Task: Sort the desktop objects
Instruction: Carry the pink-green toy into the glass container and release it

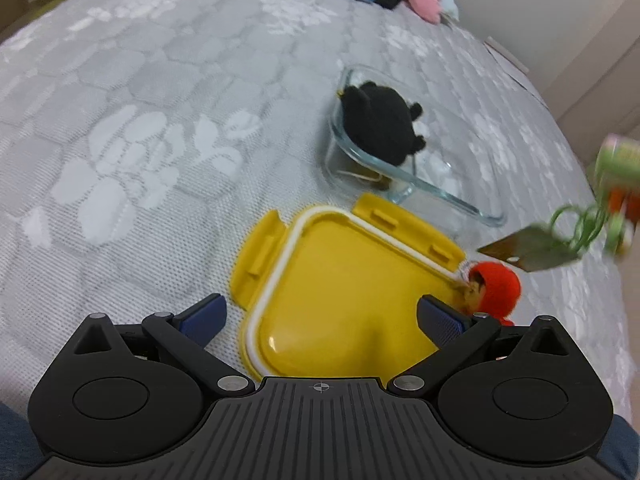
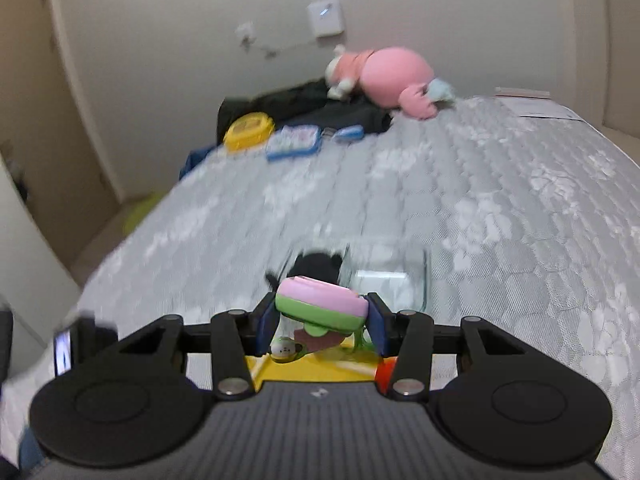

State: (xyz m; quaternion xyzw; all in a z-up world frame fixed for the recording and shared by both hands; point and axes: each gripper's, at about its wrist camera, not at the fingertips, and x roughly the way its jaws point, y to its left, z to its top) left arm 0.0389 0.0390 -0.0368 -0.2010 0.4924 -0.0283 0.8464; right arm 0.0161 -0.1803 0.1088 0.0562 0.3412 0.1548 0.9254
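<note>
My left gripper [image 1: 322,318] stands open just above a yellow snap lid [image 1: 340,288] that lies upside down on the grey bedspread. A small red plush figure [image 1: 496,284] sits at the lid's right corner. Behind the lid stands a clear glass container [image 1: 452,200] with a black plush toy [image 1: 376,128] inside. My right gripper [image 2: 320,320] is shut on a pink and green charm [image 2: 320,304], held in the air over the lid [image 2: 312,368] and short of the container [image 2: 420,272]. Green rings and a paper tag [image 1: 528,248] dangle from the charm [image 1: 616,160], blurred.
At the far end of the bed lie a large pink plush [image 2: 392,80], a blue case [image 2: 294,142], a yellow box [image 2: 248,130] and dark clothing [image 2: 320,108]. A small lit screen [image 2: 64,348] shows at the left edge. The bed drops off on the left and right.
</note>
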